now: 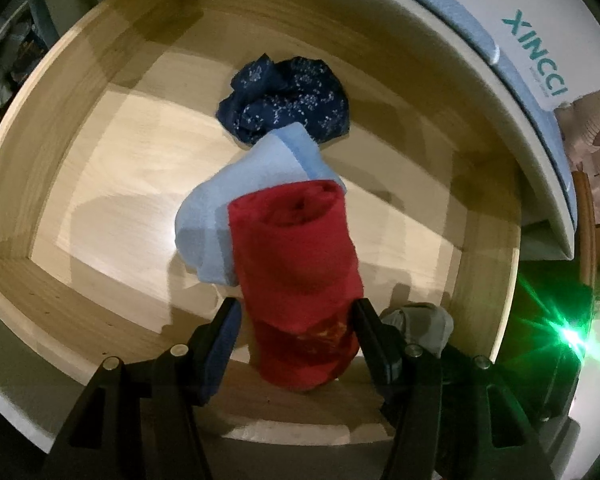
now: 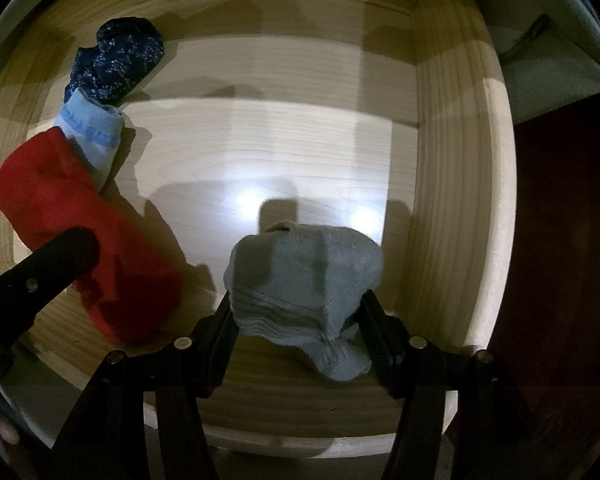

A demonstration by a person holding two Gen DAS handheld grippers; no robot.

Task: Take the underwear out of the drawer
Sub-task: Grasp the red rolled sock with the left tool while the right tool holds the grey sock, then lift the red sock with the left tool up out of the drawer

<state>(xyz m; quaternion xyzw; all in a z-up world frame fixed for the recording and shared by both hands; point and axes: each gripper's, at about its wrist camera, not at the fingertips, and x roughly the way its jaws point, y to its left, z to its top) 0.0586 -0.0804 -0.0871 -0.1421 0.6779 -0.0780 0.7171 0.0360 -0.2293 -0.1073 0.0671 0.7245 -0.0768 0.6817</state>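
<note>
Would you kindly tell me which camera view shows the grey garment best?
The right wrist view: the grey garment sits whole and central between the right gripper's fingers. The left wrist view shows only a small part of it, behind a finger.

"xincci" in teal letters stands on the white curved panel (image 1: 540, 40) above the drawer (image 1: 80, 128).

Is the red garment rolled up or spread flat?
Rolled: the red garment forms a tube with a spiral end, lying in the drawer.

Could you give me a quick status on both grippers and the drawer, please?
Left gripper straddling red roll. Right gripper shut on grey garment. Light blue and navy pieces still in drawer.
</note>
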